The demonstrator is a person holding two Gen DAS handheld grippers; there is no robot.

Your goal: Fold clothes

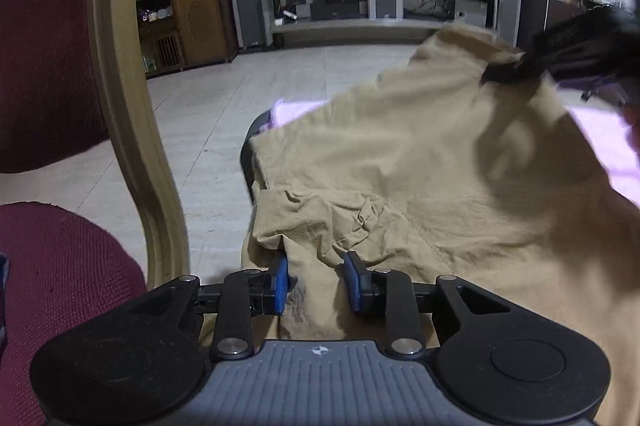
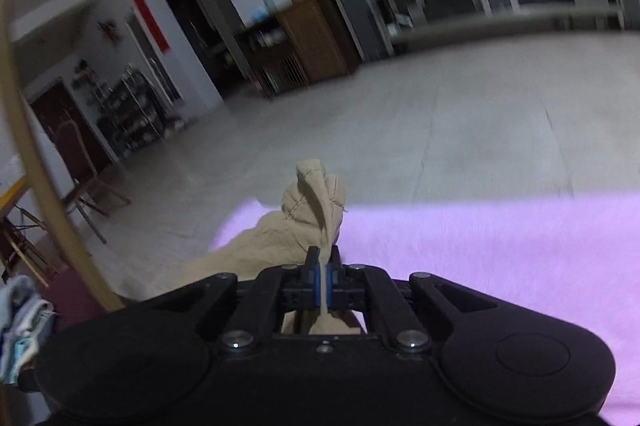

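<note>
On the pink fleece cover (image 2: 500, 266) lies the khaki garment (image 1: 400, 166), rumpled and hanging over the near edge. Left gripper (image 1: 318, 276) has its blue pads (image 1: 280, 280) part-spread with a bunched fold of the cloth between them – I cannot tell whether they press it. Right gripper (image 2: 323, 280) is pinched tight on a corner of the khaki, which stands up above the fingertips – a maroon chair (image 1: 48, 46) stands beside

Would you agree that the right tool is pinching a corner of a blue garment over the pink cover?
Not quite: the garment is tan, not blue, as the right wrist view shows. The right tool is indeed shut on a bunched corner of it, above the pink cover.
</note>
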